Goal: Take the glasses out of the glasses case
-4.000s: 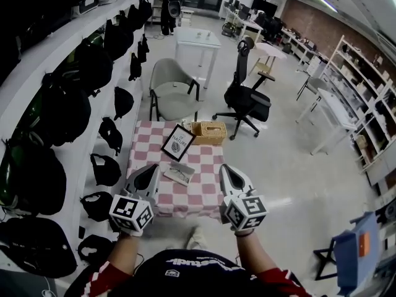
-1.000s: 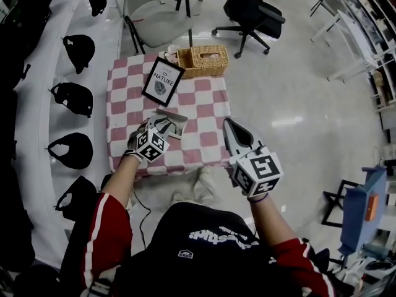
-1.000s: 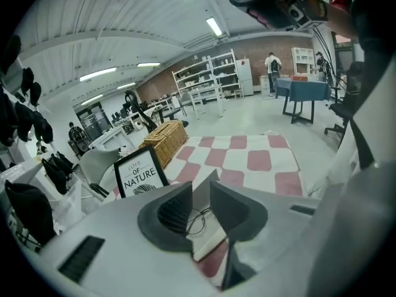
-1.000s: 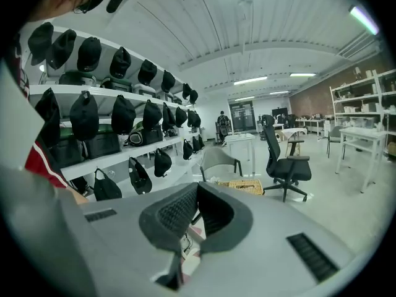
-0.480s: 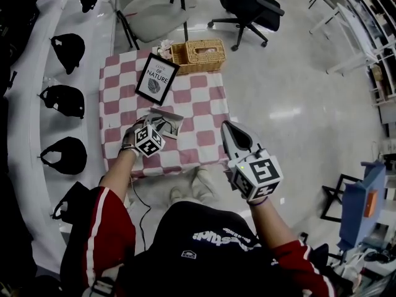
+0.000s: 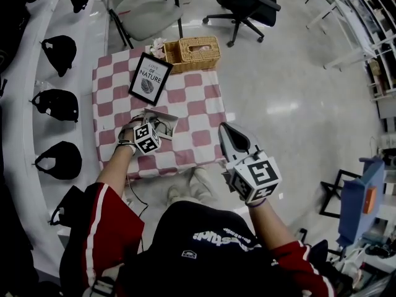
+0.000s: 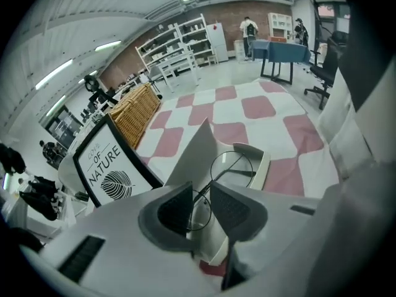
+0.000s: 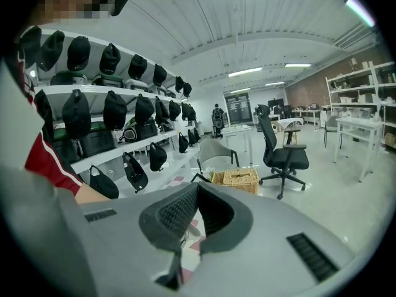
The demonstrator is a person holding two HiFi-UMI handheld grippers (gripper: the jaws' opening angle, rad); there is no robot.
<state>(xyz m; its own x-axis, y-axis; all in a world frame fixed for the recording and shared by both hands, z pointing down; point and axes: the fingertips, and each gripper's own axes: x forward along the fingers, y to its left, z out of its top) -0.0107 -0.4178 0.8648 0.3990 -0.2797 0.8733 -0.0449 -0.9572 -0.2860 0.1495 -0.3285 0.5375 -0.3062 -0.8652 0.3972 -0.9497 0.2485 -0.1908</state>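
The glasses case (image 7: 262,167) lies open on the checked table, its grey lid (image 7: 197,153) raised; in the head view the case (image 6: 163,117) sits near the table's front left. Thin round wire glasses (image 7: 234,164) rest inside it. My left gripper (image 7: 199,202) is low over the case's near end, jaws a narrow gap apart, with the near lens showing between them. In the head view the left gripper (image 6: 151,127) covers part of the case. My right gripper (image 6: 225,130) hangs off the table's front right corner, jaws together and holding nothing; the right gripper (image 8: 197,190) view faces the room.
A framed "Love of Nature" sign (image 6: 148,78) leans behind the case. A wicker basket (image 6: 193,51) stands at the table's far edge. A grey chair (image 6: 139,5) and a black office chair (image 6: 244,2) lie beyond. Shelves of black bags (image 6: 59,101) run along the left.
My left gripper has reached forward and down onto the open case, and its jaws have narrowed around the near lens. The right gripper stays beside the table's front right corner.
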